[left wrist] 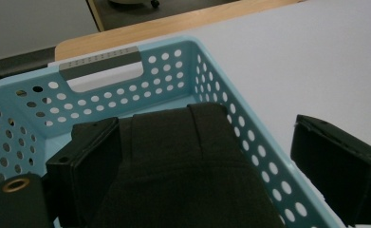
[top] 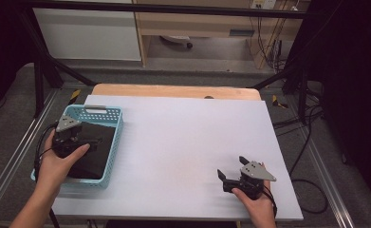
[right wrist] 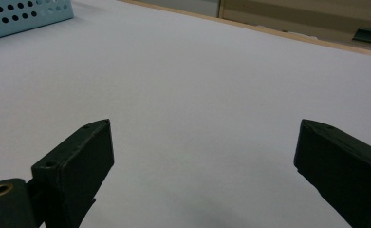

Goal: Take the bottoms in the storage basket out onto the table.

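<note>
No readable text, label or number shows anywhere.

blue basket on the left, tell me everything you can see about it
The light blue perforated plastic basket is rectangular, with walls dotted by round holes and a grey-topped handle slot in its far end. It sits upright at the left edge of the white table. A folded black cloth lies inside, covering most of the floor. The left hand-held gripper hangs open over it, one jaw inside, the other outside the right wall.
</note>
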`<state>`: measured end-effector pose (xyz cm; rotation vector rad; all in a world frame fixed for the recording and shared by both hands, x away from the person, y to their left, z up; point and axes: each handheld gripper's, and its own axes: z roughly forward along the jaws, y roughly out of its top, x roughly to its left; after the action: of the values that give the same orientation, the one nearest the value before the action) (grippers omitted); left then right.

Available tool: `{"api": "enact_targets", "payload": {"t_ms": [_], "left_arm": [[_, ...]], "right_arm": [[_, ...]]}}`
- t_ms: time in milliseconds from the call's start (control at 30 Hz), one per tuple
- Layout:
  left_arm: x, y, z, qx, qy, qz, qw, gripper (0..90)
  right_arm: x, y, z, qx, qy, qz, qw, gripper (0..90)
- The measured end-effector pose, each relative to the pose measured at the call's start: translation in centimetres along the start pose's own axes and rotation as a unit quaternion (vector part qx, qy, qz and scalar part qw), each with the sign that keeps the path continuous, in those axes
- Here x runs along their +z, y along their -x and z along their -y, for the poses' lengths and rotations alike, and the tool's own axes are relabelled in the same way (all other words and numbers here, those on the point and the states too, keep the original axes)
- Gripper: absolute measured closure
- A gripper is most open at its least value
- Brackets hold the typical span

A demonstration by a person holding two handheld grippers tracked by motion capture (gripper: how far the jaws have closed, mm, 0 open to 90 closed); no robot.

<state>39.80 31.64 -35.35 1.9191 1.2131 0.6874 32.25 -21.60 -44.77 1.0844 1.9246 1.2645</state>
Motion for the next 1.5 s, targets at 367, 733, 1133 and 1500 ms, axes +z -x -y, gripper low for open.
{"api": "enact_targets", "payload": {"t_ms": [367,733,1133,1500], "left_arm": [[0.8,-1.6,-0.3,0.013,-0.017,-0.016,0.9996,9.6],[1.0,-3.3,0.0,0.000,-0.033,-0.024,0.9991,10.3],[2.4,-5.1,1.1,-0.024,-0.055,-0.026,0.9978,11.5],[4.3,-5.7,2.7,-0.037,-0.106,-0.019,0.9935,9.3]], "right_arm": [[0.2,0.1,0.1,0.001,-0.012,-0.002,0.9999,6.5],[0.3,-0.1,0.0,-0.003,-0.017,-0.005,0.9998,6.6],[0.4,-0.3,0.1,-0.009,-0.024,-0.007,0.9996,6.5],[0.5,-0.3,0.1,-0.011,-0.026,-0.009,0.9996,6.5]]}}
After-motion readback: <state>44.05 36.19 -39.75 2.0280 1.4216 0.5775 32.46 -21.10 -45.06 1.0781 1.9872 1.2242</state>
